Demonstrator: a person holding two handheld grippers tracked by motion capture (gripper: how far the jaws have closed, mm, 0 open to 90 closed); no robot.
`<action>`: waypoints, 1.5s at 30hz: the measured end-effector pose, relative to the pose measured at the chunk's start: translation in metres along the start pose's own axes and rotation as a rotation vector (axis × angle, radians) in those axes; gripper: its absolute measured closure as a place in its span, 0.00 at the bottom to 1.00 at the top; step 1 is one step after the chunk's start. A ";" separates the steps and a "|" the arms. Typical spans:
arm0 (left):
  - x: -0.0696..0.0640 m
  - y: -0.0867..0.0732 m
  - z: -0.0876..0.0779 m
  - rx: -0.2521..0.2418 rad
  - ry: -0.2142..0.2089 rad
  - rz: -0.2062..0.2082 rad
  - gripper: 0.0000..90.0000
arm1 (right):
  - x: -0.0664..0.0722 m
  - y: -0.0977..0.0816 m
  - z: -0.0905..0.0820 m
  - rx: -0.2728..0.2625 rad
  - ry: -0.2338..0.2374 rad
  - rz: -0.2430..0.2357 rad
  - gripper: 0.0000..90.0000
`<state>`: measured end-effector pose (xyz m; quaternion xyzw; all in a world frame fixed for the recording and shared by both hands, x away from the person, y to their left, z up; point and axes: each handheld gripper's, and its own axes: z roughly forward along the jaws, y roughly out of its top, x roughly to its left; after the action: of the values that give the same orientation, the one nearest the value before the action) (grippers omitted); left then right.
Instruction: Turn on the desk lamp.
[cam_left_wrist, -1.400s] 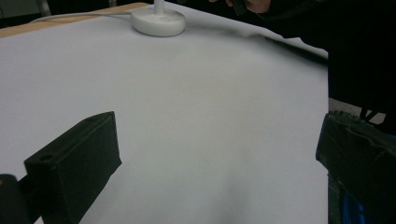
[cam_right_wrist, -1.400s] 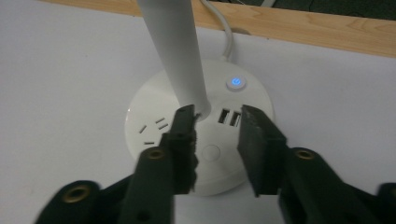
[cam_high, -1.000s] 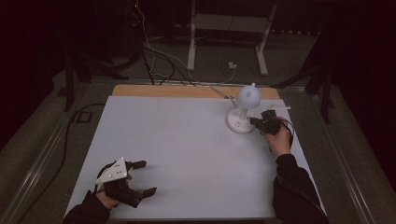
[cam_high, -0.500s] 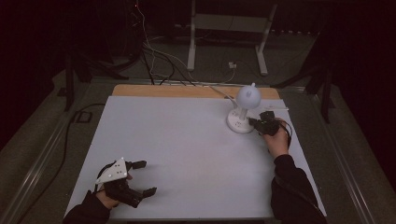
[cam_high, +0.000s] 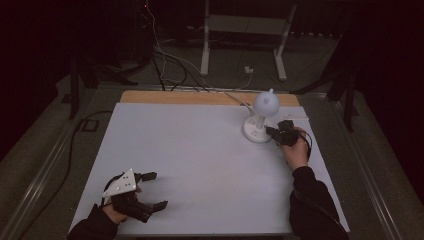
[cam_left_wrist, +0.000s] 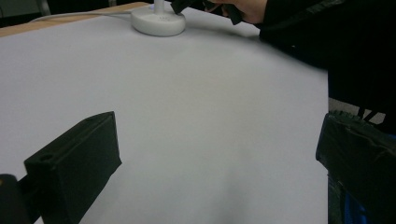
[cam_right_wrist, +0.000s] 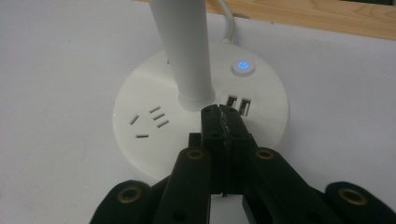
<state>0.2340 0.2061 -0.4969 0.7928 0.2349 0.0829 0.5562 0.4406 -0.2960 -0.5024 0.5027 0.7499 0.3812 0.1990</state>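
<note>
While left gripper (cam_high: 150, 190) gapes, right gripper (cam_right_wrist: 222, 112) fingers meet above white lamp base (cam_right_wrist: 149, 140), button glowing blue.

Left gripper (cam_high: 150, 192) rests at the table's 7 o'clock corner, jaws spread wide, pointing toward 3 o'clock. Right gripper (cam_high: 272, 131) sits out at 2 o'clock, held in the right hand (cam_high: 295, 150), jaws pressed together, pointing toward 9 o'clock.

The lamp (cam_right_wrist: 201, 93) stem runs off the right gripper view's top edge.
</note>
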 end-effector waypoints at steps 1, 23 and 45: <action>0.000 0.000 0.000 0.002 0.001 0.000 0.00 | 0.000 0.000 0.000 -0.001 -0.001 -0.002 1.00; 0.000 0.000 0.000 0.005 -0.001 -0.001 0.00 | -0.002 -0.003 0.001 -0.016 0.029 0.010 1.00; 0.000 0.000 0.001 0.008 -0.003 -0.004 0.00 | -0.002 0.001 -0.013 -0.102 0.152 -0.028 0.46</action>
<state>0.2343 0.2056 -0.4974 0.7948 0.2360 0.0797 0.5534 0.4328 -0.3025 -0.4935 0.4510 0.7493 0.4533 0.1721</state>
